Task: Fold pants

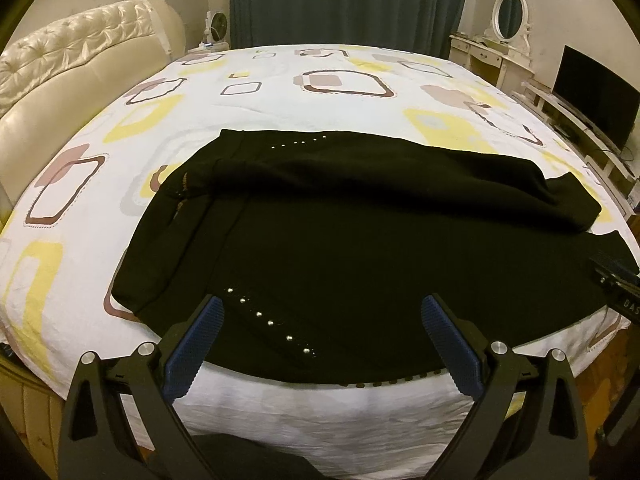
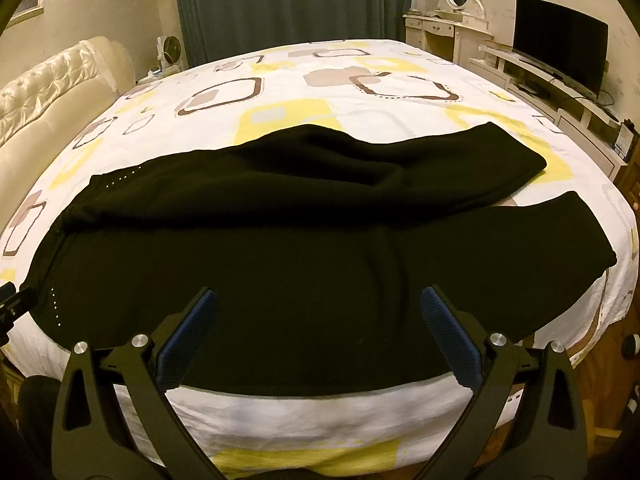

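Left wrist view: we find the left gripper (image 1: 320, 308) with its blue-padded fingers (image 1: 194, 350) wide apart and holding nothing, poised over the near edge of the black fabric pants (image 1: 340, 248). The pants lie spread across the white bed sheet with yellow and brown rounded squares (image 1: 280, 84), waist toward 9 o'clock, legs running toward 3 o'clock. A row of small silver studs (image 1: 270, 322) shows near the waist at 7 o'clock; a second row sits on the far side at 12 o'clock. Folds in the dark cloth are hard to make out. At 3 o'clock the right gripper (image 1: 618, 284) is cut off by the frame edge.

Right wrist view: we note the right gripper (image 2: 320, 304) likewise spread open and empty above the pants (image 2: 300, 252). The two leg ends (image 2: 568, 232) lie slightly apart toward 2 o'clock. At 9 o'clock only a sliver of the left gripper (image 2: 14, 306) shows. We record no containers.
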